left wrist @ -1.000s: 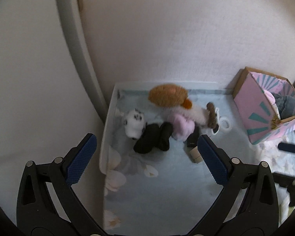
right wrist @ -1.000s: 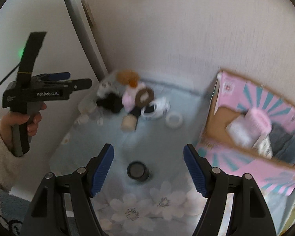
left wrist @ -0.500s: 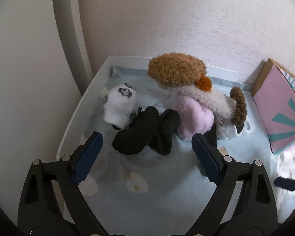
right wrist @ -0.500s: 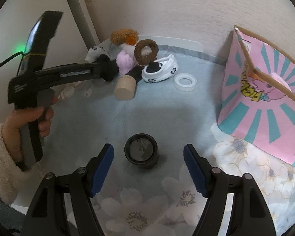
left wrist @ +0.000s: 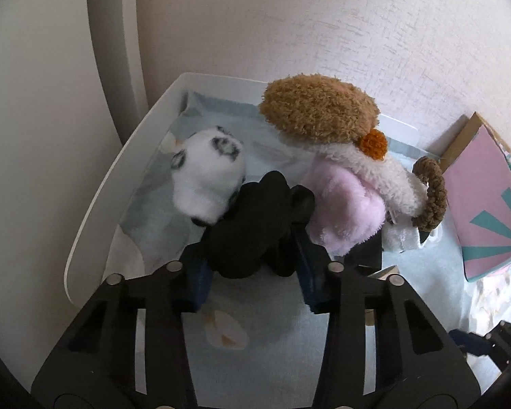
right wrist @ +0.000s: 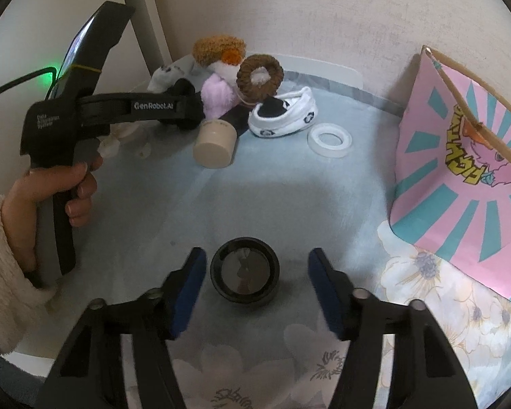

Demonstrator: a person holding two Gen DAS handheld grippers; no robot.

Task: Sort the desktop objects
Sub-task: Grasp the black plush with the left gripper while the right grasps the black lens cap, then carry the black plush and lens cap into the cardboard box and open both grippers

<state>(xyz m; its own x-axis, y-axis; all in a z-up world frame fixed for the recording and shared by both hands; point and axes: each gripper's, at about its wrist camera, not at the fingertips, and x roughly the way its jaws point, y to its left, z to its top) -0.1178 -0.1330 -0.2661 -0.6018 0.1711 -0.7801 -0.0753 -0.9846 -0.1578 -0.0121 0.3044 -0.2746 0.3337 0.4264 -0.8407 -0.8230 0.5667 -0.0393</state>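
Two fisheye views, each looking forward and steeply down along a handheld gripper's fingers. The left wrist camera sits close over the plush pile point(left wrist: 323, 156) at the table's far corner, facing the textured wall point(left wrist: 323, 27), with the pink box point(left wrist: 487, 211) at its right edge. The right wrist camera looks from farther back over the floral cloth point(right wrist: 221, 204), close above a black round jar point(right wrist: 244, 277). Both views share the plush pile point(right wrist: 221, 78), pink box point(right wrist: 460, 156) and wall.
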